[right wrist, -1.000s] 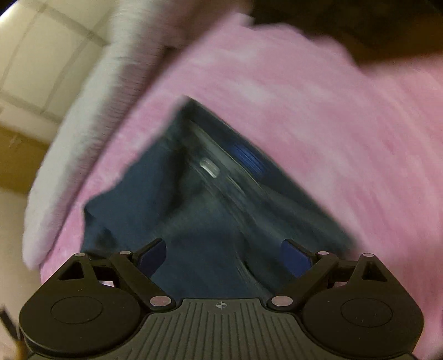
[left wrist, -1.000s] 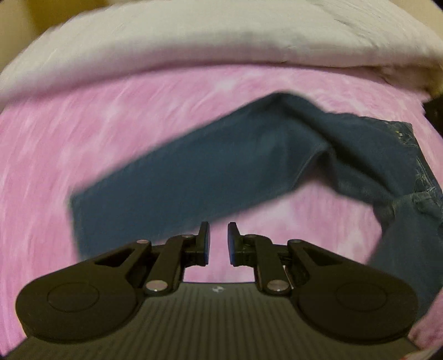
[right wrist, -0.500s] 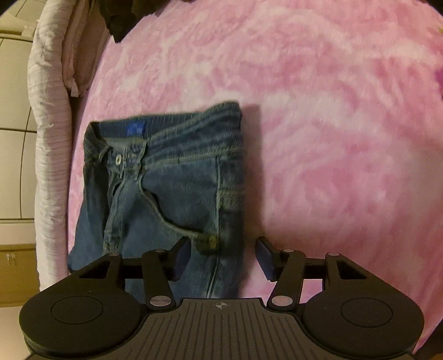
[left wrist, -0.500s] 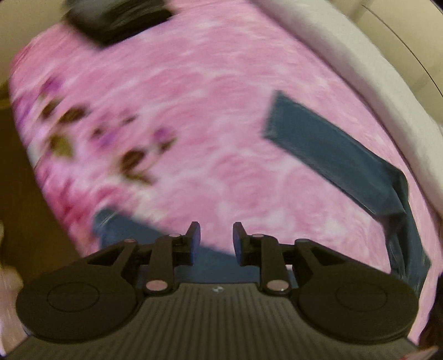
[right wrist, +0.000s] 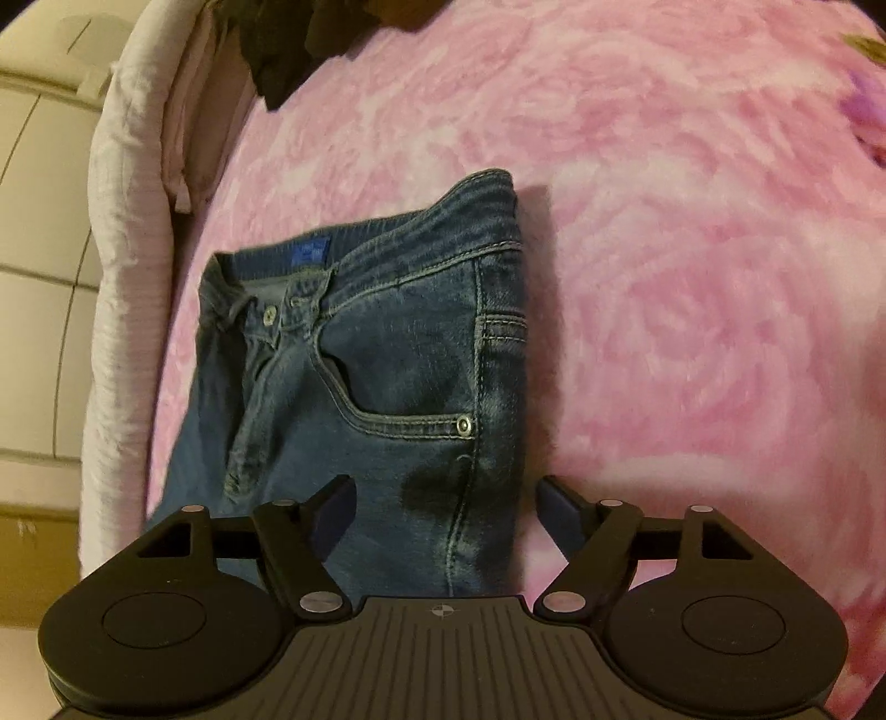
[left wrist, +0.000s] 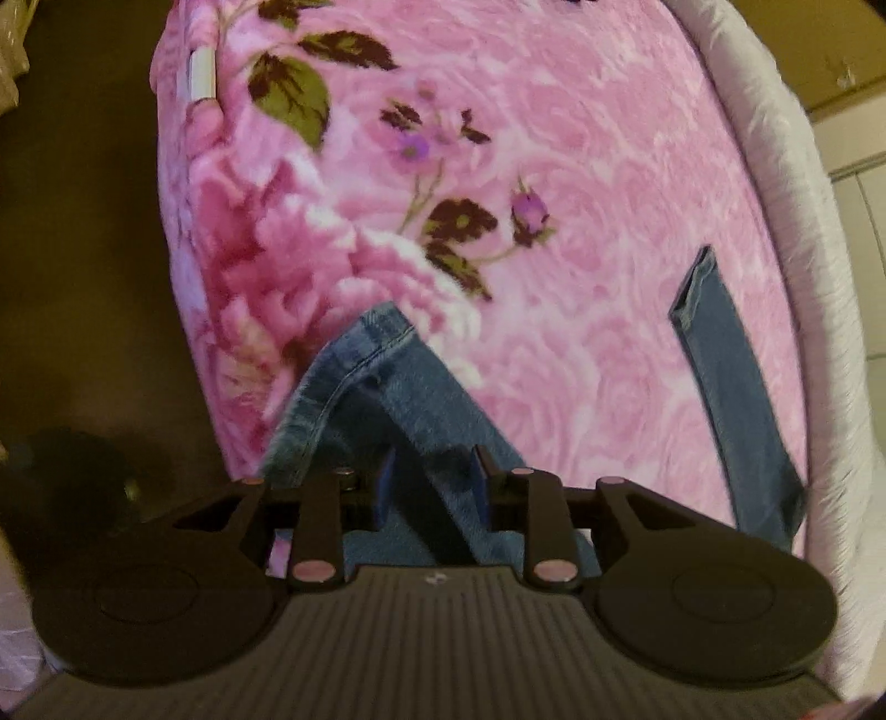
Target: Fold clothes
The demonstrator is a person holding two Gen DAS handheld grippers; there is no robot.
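Observation:
A pair of blue jeans lies on the pink floral blanket (left wrist: 581, 183). In the left wrist view one leg hem (left wrist: 376, 354) rests by the bed's left edge, and the other leg (left wrist: 725, 387) stretches along the right side. My left gripper (left wrist: 432, 487) hovers over the near leg. Its jaws are opening, with denim below and between them, not pinched. In the right wrist view the waistband, fly and front pocket (right wrist: 387, 360) face up. My right gripper (right wrist: 443, 509) straddles the jeans' side seam, jaws opening wide, pads off the cloth.
A white quilt (left wrist: 797, 232) (right wrist: 122, 221) runs along one side of the bed. Dark clothing (right wrist: 299, 39) lies at the far end of the blanket. Left of the bed's edge the dark floor (left wrist: 83, 277) drops away. A white label (left wrist: 200, 72) sticks out of the blanket's hem.
The left gripper swung from the jeans' middle to the leg hem by the bed's edge, rolling as it went, and its jaws widened. The right gripper sank toward the waist and pocket; its jaws narrowed, then widened.

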